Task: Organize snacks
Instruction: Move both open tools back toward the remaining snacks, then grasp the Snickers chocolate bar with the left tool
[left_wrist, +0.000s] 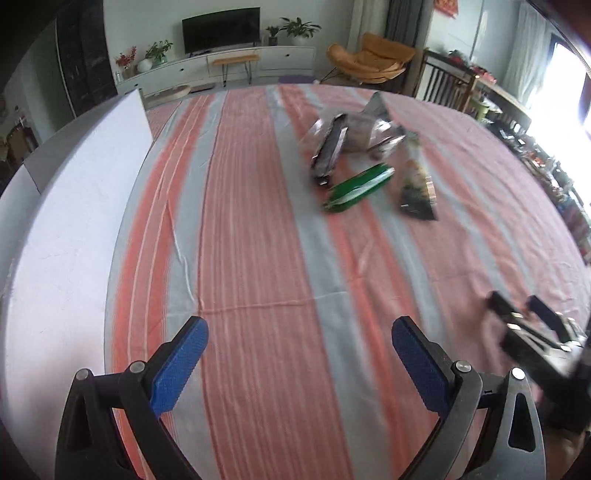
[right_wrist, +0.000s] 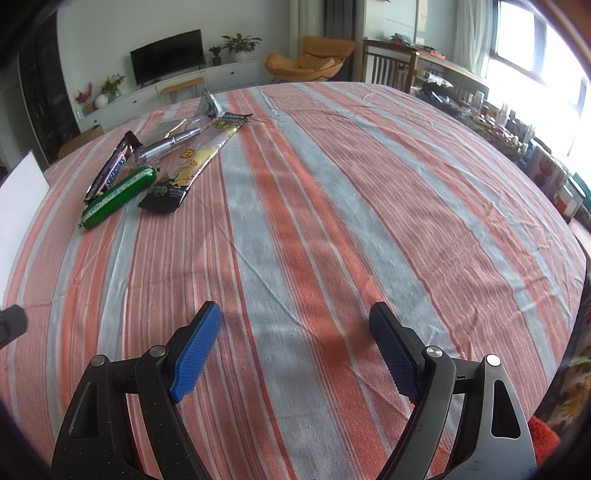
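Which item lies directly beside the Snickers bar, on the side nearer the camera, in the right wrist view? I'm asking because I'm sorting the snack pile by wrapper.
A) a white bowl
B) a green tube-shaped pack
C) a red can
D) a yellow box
B: the green tube-shaped pack lies lengthwise along the Snickers bar on the striped tablecloth; no can, bowl or box is in the pile.

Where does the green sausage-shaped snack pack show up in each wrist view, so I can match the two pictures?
Left wrist: the green snack pack lies right of centre in the upper half, blurred, just below the snack pile.
Right wrist: it lies at the left, mid-height, beside the Snickers bar.
Shared landmark: the television on the far wall, beyond the striped tablecloth.
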